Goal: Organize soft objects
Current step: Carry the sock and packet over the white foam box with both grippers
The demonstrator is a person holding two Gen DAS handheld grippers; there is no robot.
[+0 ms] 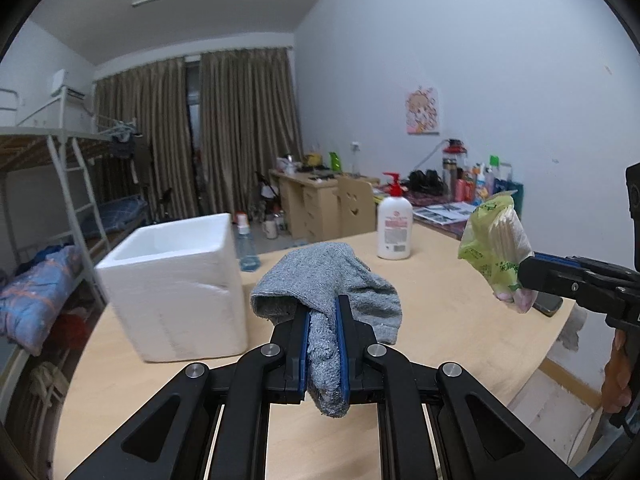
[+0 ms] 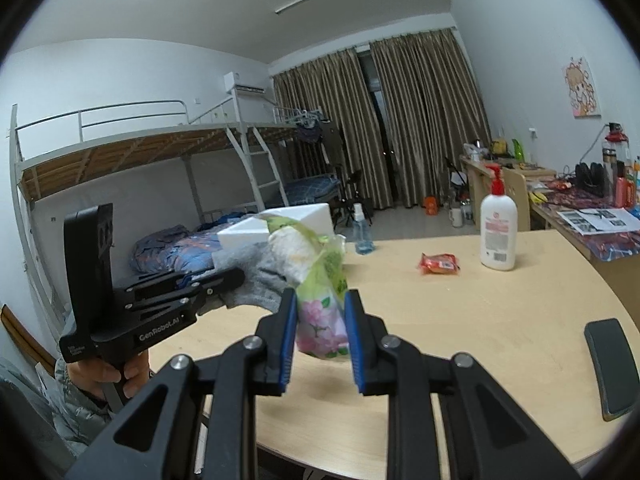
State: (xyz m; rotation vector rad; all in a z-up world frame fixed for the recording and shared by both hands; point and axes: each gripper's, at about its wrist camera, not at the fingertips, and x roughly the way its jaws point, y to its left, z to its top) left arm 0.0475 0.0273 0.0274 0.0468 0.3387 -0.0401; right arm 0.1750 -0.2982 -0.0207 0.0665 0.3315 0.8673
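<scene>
In your left wrist view, the left gripper (image 1: 322,344) is clamped on the grey cloth (image 1: 326,280), held above the table (image 1: 440,312) beside the white foam box (image 1: 176,284). Most of the cloth flops loose ahead of the jaws, so it could snag the box rim. The lotion bottle (image 1: 394,228) label is too small to read.

In your right wrist view, the right gripper (image 2: 320,332) pinches the tissue pack (image 2: 318,300) by its slick lower end; it could slip out. "GenRobot.AI" is printed on the left gripper.
</scene>
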